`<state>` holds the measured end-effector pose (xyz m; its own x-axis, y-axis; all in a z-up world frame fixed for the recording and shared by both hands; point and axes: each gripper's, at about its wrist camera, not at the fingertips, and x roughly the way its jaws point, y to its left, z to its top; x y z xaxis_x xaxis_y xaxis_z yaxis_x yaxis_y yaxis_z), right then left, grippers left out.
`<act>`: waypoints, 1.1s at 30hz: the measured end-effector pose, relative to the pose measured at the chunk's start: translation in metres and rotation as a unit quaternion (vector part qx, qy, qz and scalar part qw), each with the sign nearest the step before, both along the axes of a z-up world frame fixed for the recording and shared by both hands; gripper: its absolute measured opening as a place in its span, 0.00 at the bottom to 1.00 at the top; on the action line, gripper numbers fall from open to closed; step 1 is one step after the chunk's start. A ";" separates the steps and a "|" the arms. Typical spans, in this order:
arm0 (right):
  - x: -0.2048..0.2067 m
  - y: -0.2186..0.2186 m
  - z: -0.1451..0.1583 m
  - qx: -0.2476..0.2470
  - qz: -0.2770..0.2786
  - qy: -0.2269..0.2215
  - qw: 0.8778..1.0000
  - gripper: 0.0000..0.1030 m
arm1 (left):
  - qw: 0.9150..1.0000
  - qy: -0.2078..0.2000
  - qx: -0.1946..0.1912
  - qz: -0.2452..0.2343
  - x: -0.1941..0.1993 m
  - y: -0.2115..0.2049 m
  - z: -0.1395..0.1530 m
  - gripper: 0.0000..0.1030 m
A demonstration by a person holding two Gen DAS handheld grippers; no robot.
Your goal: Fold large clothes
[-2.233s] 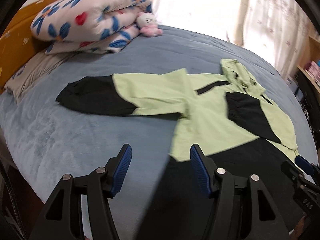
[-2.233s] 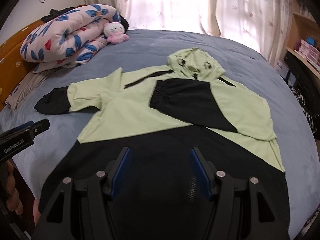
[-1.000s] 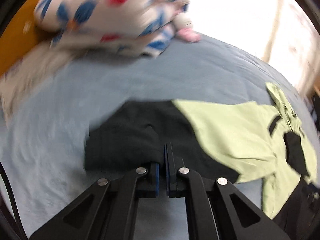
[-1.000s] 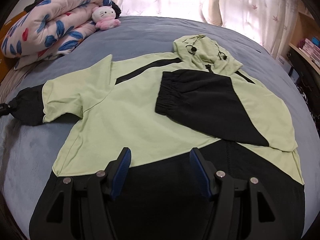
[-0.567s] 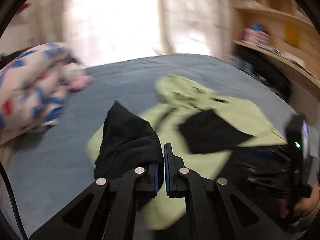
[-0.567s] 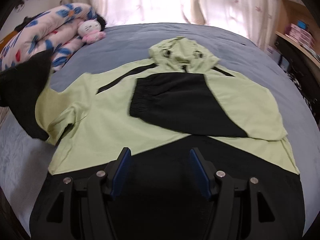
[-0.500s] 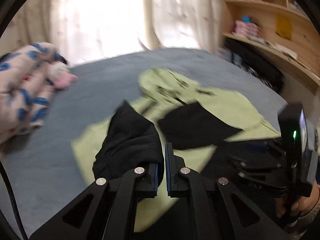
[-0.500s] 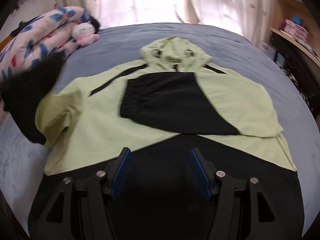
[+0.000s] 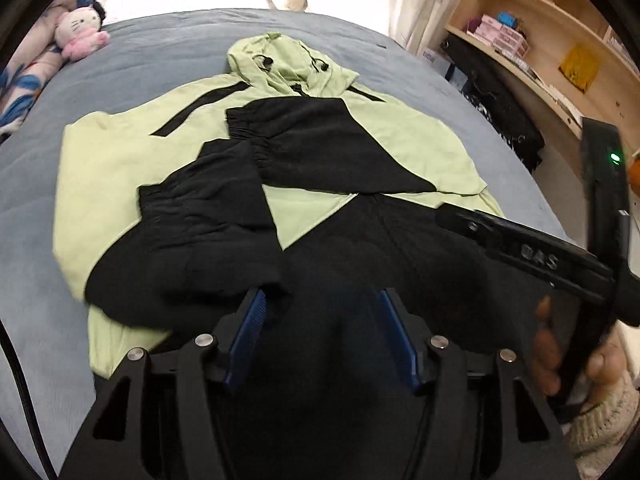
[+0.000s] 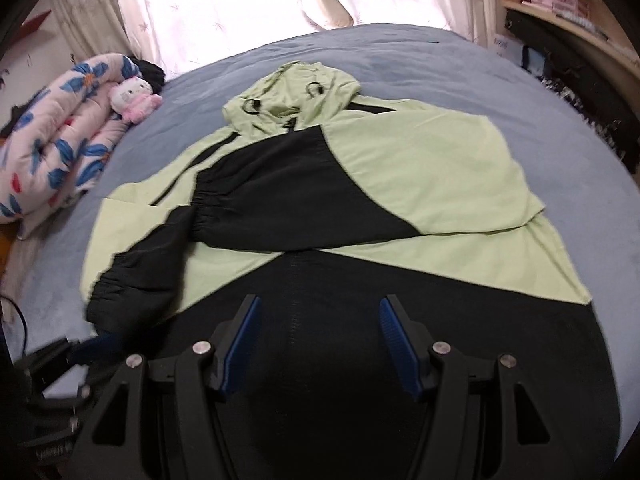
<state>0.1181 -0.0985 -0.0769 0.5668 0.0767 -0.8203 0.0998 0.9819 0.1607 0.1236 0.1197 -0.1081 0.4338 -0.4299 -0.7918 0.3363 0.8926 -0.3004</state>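
Green-and-black hooded jacket (image 9: 120,168) flat on blue bed (image 9: 168,44), both sleeves folded across. Left gripper (image 9: 322,336) just opened, empty; right gripper (image 10: 320,342) fingers apart, empty.

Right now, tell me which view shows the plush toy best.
Right wrist: the plush toy sits larger and clear against the quilt. Left wrist has it smaller, in the far upper left corner.
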 end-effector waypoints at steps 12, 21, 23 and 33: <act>0.025 0.103 0.035 0.026 0.165 -0.017 0.986 0.60 | 0.992 -0.027 0.032 0.122 -0.030 0.065 0.016 0.56; 0.071 0.188 -0.007 0.030 0.239 0.089 0.966 0.60 | 0.977 0.012 0.060 0.206 -0.030 0.115 -0.002 0.56; 0.079 0.196 -0.027 0.014 0.236 0.115 0.965 0.60 | 0.975 0.023 0.050 0.214 -0.033 0.125 -0.008 0.56; 0.085 0.215 -0.069 -0.071 0.251 0.150 0.954 0.38 | 0.971 0.046 0.031 0.232 -0.044 0.149 -0.021 0.56</act>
